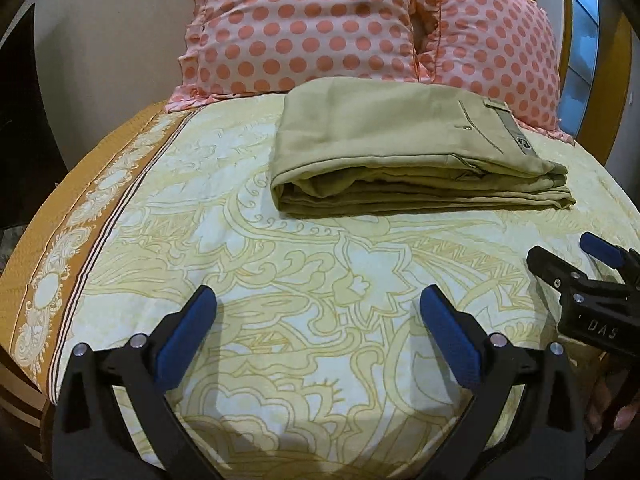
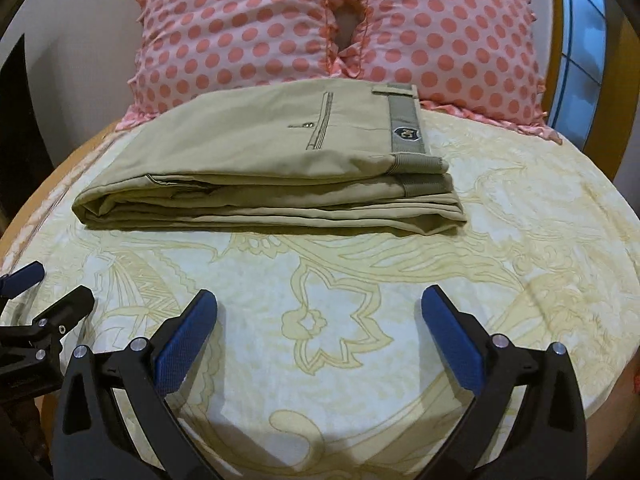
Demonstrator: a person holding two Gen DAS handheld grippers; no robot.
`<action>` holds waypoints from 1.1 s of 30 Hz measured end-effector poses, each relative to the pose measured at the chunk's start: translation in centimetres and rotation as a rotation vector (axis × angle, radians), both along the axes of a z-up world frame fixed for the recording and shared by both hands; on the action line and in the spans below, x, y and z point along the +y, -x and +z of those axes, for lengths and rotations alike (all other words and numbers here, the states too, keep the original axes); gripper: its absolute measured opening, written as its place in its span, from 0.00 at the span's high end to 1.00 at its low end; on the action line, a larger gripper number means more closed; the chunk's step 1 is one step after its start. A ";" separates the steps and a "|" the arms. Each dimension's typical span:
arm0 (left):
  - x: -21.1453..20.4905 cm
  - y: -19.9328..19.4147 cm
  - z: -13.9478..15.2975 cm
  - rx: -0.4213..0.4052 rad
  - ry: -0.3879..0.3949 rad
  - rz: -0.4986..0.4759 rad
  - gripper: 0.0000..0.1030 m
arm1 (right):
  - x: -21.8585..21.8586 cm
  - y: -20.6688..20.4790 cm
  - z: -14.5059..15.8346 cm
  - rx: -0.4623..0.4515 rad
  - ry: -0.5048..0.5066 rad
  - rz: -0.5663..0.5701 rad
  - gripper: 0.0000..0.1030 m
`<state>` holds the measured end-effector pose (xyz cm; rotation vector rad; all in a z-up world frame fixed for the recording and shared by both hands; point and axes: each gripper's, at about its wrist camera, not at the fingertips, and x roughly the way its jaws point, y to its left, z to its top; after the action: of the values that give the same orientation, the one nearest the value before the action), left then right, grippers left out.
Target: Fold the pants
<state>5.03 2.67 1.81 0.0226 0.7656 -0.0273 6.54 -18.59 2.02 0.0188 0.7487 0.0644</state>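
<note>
The khaki pants (image 1: pixel 400 152) lie folded in a flat stack on the bed, waistband to the right, back pocket on top. They also show in the right wrist view (image 2: pixel 264 168). My left gripper (image 1: pixel 320 300) is open and empty, above the sheet, well short of the pants. My right gripper (image 2: pixel 320 300) is open and empty, also short of the pants. The right gripper's tips show at the right edge of the left wrist view (image 1: pixel 572 256), jaws apart. The left gripper shows at the left edge of the right wrist view (image 2: pixel 52 288).
The bed has a cream sheet with yellow floral lines (image 1: pixel 320 264) and an orange patterned border (image 1: pixel 72 240) at the left. Two pink polka-dot pillows (image 1: pixel 304 28) (image 2: pixel 448 40) stand right behind the pants. A window (image 2: pixel 580 20) is at the far right.
</note>
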 end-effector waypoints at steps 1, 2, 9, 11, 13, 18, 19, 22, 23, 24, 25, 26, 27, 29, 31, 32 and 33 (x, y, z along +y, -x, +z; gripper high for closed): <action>0.0 0.0 0.0 -0.004 0.000 0.000 0.02 | -0.1 0.1 0.0 -0.010 -0.001 -0.001 0.01; 0.0 0.0 0.0 -0.006 0.000 0.000 0.02 | -0.1 0.1 -0.1 -0.015 -0.001 -0.001 0.01; 0.1 0.0 0.0 -0.011 0.000 -0.001 0.02 | 0.0 0.0 -0.1 -0.021 0.000 -0.002 0.01; 0.1 0.0 0.0 -0.011 0.000 -0.003 0.02 | 0.0 0.0 -0.1 -0.021 0.000 -0.003 0.01; 0.1 0.0 0.0 -0.011 0.000 -0.003 0.02 | 0.1 0.0 -0.1 -0.022 0.001 -0.003 0.01; 0.1 -0.1 0.0 -0.009 0.000 -0.002 0.02 | 0.1 0.0 -0.1 -0.022 0.001 -0.004 0.01; 0.2 -0.1 0.0 -0.009 0.000 -0.003 0.02 | 0.1 0.0 -0.1 -0.022 0.001 -0.004 0.01; 0.2 -0.2 0.0 -0.009 0.000 -0.004 0.02 | 0.1 0.0 -0.1 -0.023 0.001 -0.005 0.01; 0.2 -0.1 0.0 -0.009 0.000 -0.003 0.02 | 0.1 0.0 -0.1 -0.023 0.001 -0.004 0.01; 0.3 -0.2 0.0 -0.009 0.000 -0.004 0.02 | 0.1 0.0 -0.1 -0.023 0.000 -0.004 0.01; 0.3 -0.2 0.0 -0.009 0.000 -0.004 0.02 | 0.1 0.0 -0.1 -0.023 0.000 -0.004 0.01; 0.3 -0.2 0.0 -0.009 0.000 -0.004 0.02 | 0.1 0.0 -0.1 -0.023 0.000 -0.005 0.01; 0.3 -0.2 0.0 -0.010 0.000 -0.004 0.02 | 0.1 0.0 -0.1 -0.023 0.000 -0.004 0.01; 0.3 -0.2 0.0 -0.009 0.000 -0.006 0.02 | 0.0 0.0 -0.1 -0.023 0.000 -0.003 0.01; 0.3 -0.2 0.0 -0.008 0.000 -0.006 0.02 | 0.0 0.0 -0.1 -0.023 0.000 -0.003 0.01; 0.3 -0.2 0.0 -0.009 0.000 -0.006 0.02 | 0.0 0.0 -0.1 -0.023 0.000 -0.003 0.01; 0.3 -0.2 0.0 -0.009 0.000 -0.006 0.02 | 0.1 0.0 -0.1 -0.023 0.001 -0.004 0.01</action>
<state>5.21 2.95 1.79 0.0253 0.7565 -0.0328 6.56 -18.52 1.93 0.0189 0.7252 0.0607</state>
